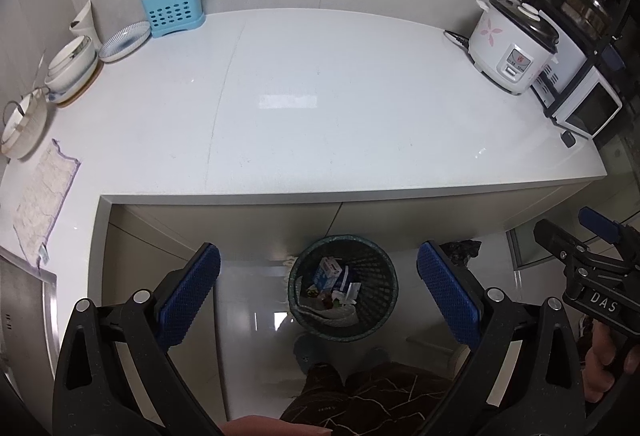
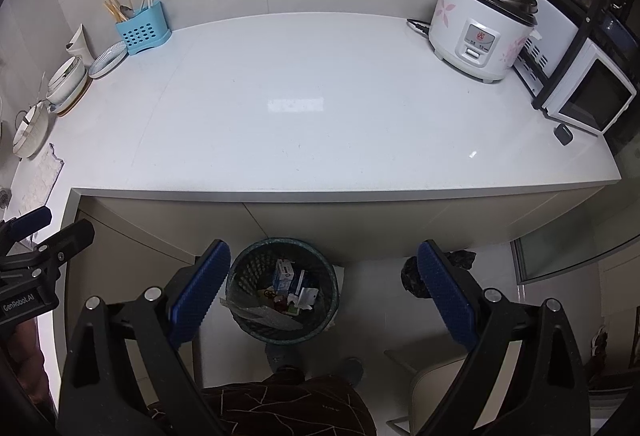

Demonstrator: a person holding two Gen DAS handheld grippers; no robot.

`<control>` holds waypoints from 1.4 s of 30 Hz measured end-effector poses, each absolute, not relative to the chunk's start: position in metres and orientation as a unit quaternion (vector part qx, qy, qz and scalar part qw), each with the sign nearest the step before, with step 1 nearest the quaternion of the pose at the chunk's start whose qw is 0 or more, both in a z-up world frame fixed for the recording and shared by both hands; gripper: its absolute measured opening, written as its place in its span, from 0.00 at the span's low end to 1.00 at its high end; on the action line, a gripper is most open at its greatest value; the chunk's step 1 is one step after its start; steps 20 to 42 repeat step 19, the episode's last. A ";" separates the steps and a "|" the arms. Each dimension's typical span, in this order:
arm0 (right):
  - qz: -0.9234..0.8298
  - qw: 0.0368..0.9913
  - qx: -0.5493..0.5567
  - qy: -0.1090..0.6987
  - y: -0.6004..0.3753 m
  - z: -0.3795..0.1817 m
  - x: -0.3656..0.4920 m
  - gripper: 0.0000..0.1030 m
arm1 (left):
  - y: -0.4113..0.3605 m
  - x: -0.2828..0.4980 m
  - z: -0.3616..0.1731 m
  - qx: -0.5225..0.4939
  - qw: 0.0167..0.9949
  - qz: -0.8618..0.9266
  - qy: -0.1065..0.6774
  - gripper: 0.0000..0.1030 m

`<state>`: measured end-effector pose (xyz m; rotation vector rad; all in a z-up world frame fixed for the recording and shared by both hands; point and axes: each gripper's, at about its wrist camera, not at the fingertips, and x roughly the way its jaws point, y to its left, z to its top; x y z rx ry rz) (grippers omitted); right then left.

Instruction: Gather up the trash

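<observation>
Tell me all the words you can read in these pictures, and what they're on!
"DAS": on the right tool, seen from the left camera.
"GenRobot.AI": on the left tool, seen from the right camera.
Rice cooker panel and the carton in the bin: print too small to read.

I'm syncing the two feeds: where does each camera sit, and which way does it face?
Left wrist: on the left gripper, open, looking down at the trash bin and counter; right gripper at its right edge, patterned clothing below.
Right wrist: on the right gripper, open, same downward aim; left gripper at its left edge.
Shared: bin, counter, rice cooker, blue utensil holder.
</observation>
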<state>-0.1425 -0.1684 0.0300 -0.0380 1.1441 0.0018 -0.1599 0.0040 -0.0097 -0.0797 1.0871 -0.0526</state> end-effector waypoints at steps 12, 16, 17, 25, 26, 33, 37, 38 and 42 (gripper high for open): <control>0.003 0.842 -0.018 0.540 -0.167 0.032 -0.143 0.88 | 0.006 -0.161 -0.010 -0.040 0.855 -0.021 0.517 0.94; 0.004 0.842 -0.017 0.539 -0.166 0.032 -0.143 0.88 | 0.009 -0.162 -0.010 -0.044 0.854 -0.023 0.517 0.94; 0.003 0.842 -0.017 0.539 -0.165 0.032 -0.143 0.88 | 0.010 -0.162 -0.009 -0.044 0.855 -0.023 0.516 0.94; 0.004 0.842 -0.016 0.540 -0.165 0.031 -0.144 0.88 | 0.010 -0.163 -0.009 -0.044 0.856 -0.022 0.514 0.94; 0.004 0.842 -0.016 0.540 -0.165 0.031 -0.144 0.88 | 0.010 -0.163 -0.009 -0.044 0.856 -0.022 0.514 0.94; 0.004 0.842 -0.016 0.540 -0.165 0.031 -0.144 0.88 | 0.010 -0.163 -0.009 -0.044 0.856 -0.022 0.514 0.94; 0.004 0.842 -0.016 0.540 -0.165 0.031 -0.144 0.88 | 0.010 -0.163 -0.009 -0.044 0.856 -0.022 0.514 0.94; 0.004 0.842 -0.016 0.540 -0.165 0.031 -0.144 0.88 | 0.010 -0.163 -0.009 -0.044 0.856 -0.022 0.514 0.94; 0.004 0.842 -0.016 0.540 -0.165 0.031 -0.144 0.88 | 0.010 -0.163 -0.009 -0.044 0.856 -0.022 0.514 0.94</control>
